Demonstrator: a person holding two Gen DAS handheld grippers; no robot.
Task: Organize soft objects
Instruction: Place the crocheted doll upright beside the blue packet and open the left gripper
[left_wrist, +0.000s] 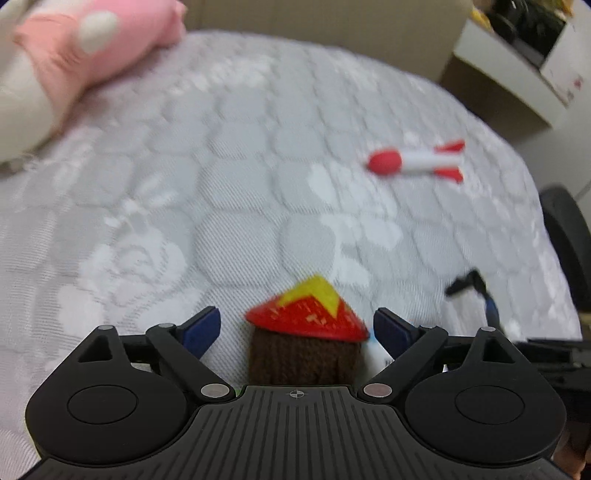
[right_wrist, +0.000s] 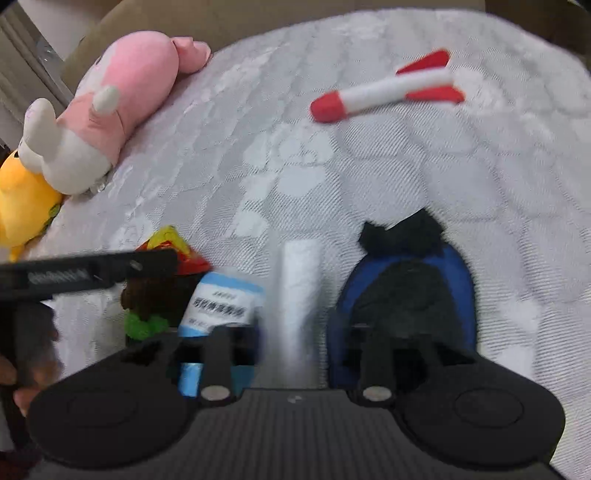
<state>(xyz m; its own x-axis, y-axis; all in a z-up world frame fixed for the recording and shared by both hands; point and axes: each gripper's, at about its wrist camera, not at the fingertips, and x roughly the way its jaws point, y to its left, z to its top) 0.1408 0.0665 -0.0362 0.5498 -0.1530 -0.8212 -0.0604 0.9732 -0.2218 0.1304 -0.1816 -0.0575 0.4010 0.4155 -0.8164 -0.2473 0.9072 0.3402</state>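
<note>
Wide bare quilted mattress (left_wrist: 229, 192) ahead, edge falling away right. My left gripper (left_wrist: 295, 325) spread wide around the brown knitted doll (left_wrist: 306, 354) with red-yellow hat — not pinching. Right gripper (right_wrist: 295, 332) blurred, can't tell — foam rocket (right_wrist: 388, 92) beyond.

Pink plush (left_wrist: 92, 48) cut by top-left edge in left wrist view, motion-blurred. Brown knitted toy (left_wrist: 304, 360) lower part hidden behind left gripper body. Right gripper (right_wrist: 295, 343) fingers smeared by blur, jaw gap unreadable. Yellow plush (right_wrist: 22, 206) cropped at left edge. Label text on blue-white pack (right_wrist: 221, 306) illegible.
</note>
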